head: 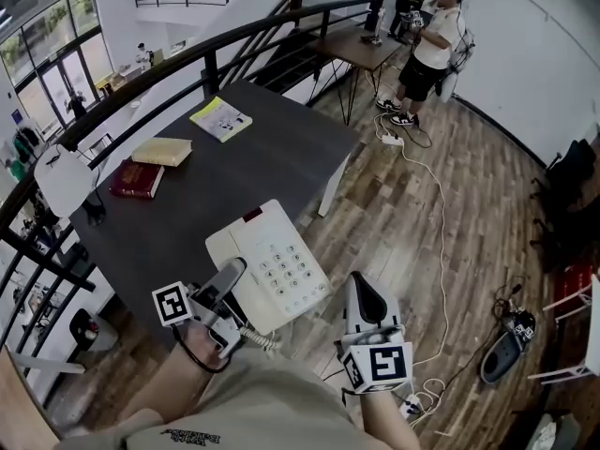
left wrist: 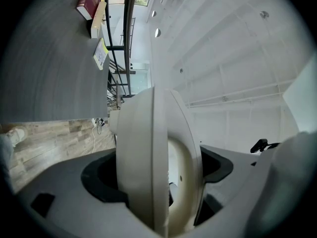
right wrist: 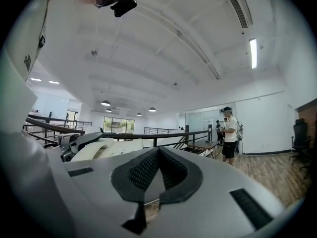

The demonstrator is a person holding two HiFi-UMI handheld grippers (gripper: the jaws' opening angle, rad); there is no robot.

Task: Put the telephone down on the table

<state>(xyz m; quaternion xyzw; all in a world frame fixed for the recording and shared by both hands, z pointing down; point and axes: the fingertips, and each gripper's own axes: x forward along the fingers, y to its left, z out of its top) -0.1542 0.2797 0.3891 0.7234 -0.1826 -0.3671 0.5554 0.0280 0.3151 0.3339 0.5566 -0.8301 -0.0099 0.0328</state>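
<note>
A white telephone [head: 272, 265] with a grey keypad hangs over the near corner of the dark table [head: 244, 172]; whether it touches the tabletop I cannot tell. My left gripper [head: 228, 277] is shut on the phone's left side, where the handset lies. A coiled cord [head: 262, 339] dangles below. In the left gripper view the cream telephone [left wrist: 148, 157] stands on edge, clamped between the jaws of the left gripper [left wrist: 159, 175]. My right gripper [head: 362, 287] is to the phone's right over the floor, shut and holding nothing. In its own view the right gripper [right wrist: 156, 163] has its pads together.
On the table's far part lie a red book [head: 137, 178], a tan book [head: 162, 151] and a yellow booklet [head: 221, 118]. A black railing [head: 141, 82] runs along its left side. A white cable [head: 438, 204] crosses the wooden floor. A person [head: 431, 45] stands by a far table.
</note>
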